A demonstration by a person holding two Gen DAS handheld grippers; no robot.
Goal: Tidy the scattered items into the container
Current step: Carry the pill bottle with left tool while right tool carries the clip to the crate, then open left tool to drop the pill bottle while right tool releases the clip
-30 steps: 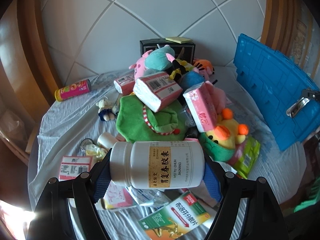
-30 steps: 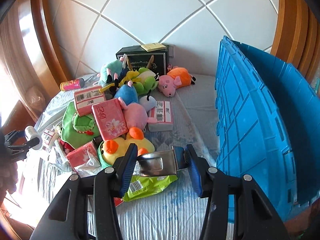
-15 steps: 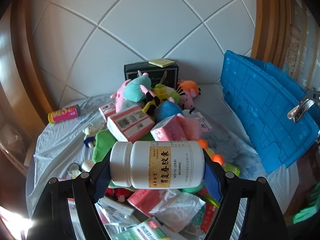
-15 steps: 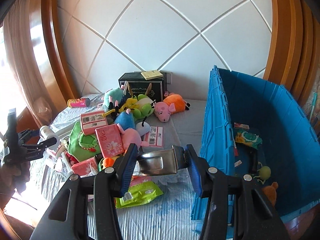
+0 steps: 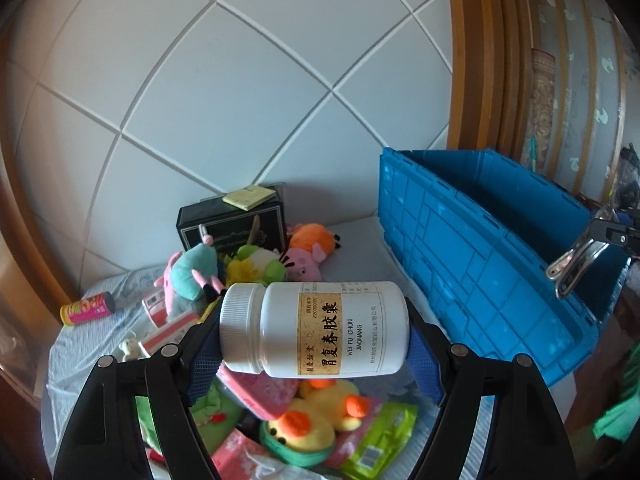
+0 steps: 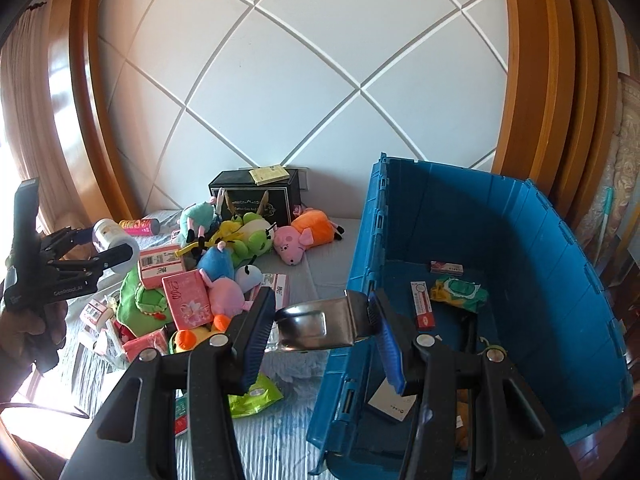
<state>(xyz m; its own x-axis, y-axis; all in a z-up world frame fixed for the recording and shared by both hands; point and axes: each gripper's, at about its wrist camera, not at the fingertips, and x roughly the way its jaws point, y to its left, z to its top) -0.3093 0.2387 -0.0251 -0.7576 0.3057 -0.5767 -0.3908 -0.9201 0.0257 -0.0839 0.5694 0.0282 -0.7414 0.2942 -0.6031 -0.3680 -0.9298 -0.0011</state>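
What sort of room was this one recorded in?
Probably a bedroom: a sheet-covered bed set against a padded, diamond-quilted headboard in a wooden frame, strewn with plush toys.

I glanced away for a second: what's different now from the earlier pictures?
Both tools rose, carrying their loads toward the blue crate; its inside now shows. The left tool still grips the white bottle, the right tool the metal clip. The toy pile lies unchanged.

A white pill bottle [image 5: 316, 330] with a gold label lies sideways, cap to the left, lifted above the toy pile. A shiny metal clip [image 6: 320, 326] hangs beside the open blue crate [image 6: 560, 280], which holds a few packets.
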